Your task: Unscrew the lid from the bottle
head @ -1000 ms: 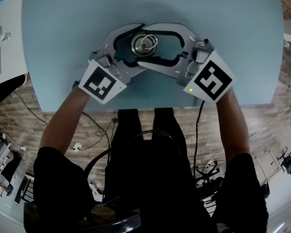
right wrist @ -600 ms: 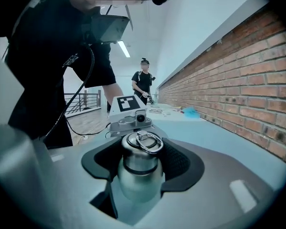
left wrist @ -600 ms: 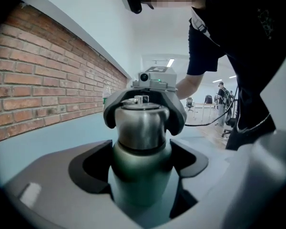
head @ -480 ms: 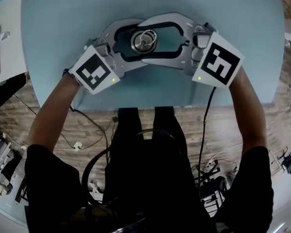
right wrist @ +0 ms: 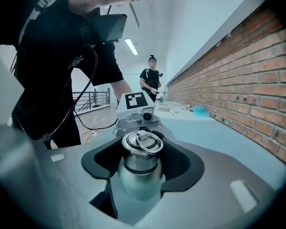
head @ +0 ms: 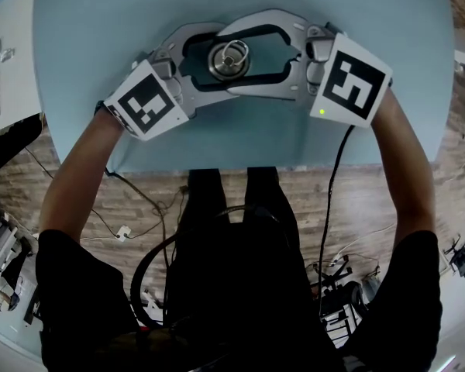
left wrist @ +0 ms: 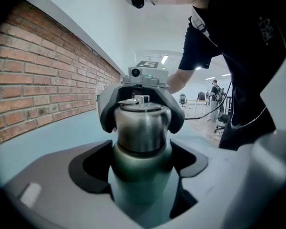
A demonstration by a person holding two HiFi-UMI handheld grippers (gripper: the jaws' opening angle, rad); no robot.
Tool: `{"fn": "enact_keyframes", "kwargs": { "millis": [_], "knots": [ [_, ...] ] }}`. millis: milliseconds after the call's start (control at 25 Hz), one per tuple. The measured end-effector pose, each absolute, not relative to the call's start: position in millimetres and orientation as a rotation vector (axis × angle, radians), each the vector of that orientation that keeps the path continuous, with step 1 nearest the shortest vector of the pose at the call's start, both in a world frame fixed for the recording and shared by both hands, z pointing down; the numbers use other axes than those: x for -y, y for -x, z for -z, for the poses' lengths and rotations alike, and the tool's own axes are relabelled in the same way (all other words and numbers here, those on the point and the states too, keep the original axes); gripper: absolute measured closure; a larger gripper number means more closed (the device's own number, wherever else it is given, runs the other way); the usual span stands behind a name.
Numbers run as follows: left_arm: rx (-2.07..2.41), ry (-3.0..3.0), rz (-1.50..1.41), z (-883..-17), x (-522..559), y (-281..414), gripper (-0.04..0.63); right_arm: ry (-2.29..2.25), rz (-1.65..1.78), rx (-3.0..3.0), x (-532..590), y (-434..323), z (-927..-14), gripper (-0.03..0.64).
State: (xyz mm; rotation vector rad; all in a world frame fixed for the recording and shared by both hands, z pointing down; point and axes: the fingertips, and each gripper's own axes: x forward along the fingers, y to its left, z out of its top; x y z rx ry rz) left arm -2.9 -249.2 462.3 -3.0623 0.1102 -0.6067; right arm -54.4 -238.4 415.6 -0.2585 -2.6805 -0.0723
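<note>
A steel bottle (left wrist: 141,190) stands upright on the light blue table (head: 387,29). Its steel lid (head: 229,57) carries a small ring (right wrist: 150,142) on top. My left gripper (left wrist: 142,182) is shut on the bottle's body just below the lid, its black pads (left wrist: 93,168) against both sides. My right gripper (right wrist: 139,171) comes from the opposite side and sits higher. It is shut on the lid (right wrist: 141,151), with pads (right wrist: 178,163) against it. In the head view the two pairs of jaws overlap around the bottle.
The table's near edge (head: 240,166) runs just in front of the person's legs. A brick wall (right wrist: 257,80) lies along the far side of the table. Cables (head: 143,208) trail on the wooden floor. Another person (right wrist: 151,82) stands far off.
Both hands have swung around the bottle: the left marker cube went up and left, the right one up and right. The jaws stayed closed around bottle and lid.
</note>
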Motion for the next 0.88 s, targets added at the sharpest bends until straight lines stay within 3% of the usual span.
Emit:
{"fn": "enact_keyframes", "kwargs": {
  "millis": [200,320,480,880],
  "knots": [
    [-0.135,3.058,0.593,-460,253,0,0.221,0.201,0.073,2.686,241,54,-415,0.353],
    [-0.182,3.037,0.606,-461,254,-1,0.199,0.189,0.076,2.678,240,55,-418,0.301],
    [-0.292,3.056,0.597,-462,257,8,0.167,0.111,0.072,2.705,243,54,-416,0.294],
    [-0.682,3.096,0.490,-463,267,21,0.163,-0.462,-0.028,2.887,257,47,-401,0.295]
  ]
}}
